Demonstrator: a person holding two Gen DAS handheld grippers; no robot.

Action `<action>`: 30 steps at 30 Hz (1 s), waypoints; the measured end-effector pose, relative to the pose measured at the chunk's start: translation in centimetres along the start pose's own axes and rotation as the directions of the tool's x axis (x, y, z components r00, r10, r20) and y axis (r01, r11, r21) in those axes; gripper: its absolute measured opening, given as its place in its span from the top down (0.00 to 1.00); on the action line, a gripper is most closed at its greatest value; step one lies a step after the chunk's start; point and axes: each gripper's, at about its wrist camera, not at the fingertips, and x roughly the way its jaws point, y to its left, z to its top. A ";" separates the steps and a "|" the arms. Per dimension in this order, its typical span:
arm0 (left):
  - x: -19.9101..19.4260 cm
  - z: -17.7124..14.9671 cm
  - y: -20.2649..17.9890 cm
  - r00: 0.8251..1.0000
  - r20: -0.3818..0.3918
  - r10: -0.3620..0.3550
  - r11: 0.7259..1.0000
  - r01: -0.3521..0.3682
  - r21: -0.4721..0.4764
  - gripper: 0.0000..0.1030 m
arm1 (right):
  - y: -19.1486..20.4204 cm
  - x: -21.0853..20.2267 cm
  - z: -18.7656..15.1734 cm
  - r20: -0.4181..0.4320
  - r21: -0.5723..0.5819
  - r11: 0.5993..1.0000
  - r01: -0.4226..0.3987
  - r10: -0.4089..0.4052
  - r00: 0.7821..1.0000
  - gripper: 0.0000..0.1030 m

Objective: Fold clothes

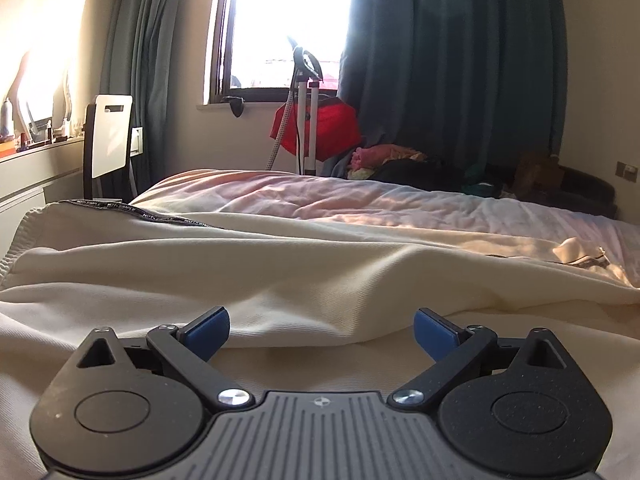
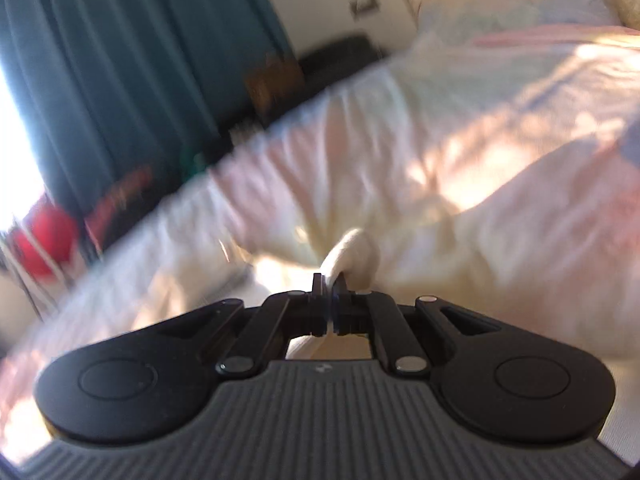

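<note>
While our right gripper (image 2: 330, 280) pinches the cream cotton garment (image 1: 280, 264) at frame centre, our left gripper (image 1: 322, 330) gapes wide, the garment's fold running crosswise just ahead.

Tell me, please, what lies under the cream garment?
The cream garment lies on the pink sheet of the bed, which shows beyond it. What is beneath its folds is covered.
</note>
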 end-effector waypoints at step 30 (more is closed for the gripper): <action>-8.6 1.1 4.6 0.974 -0.148 0.173 0.971 -0.193 -0.138 0.03 | 3.6 -21.5 -3.1 -0.169 -0.321 0.897 -0.303 0.261 0.950 0.16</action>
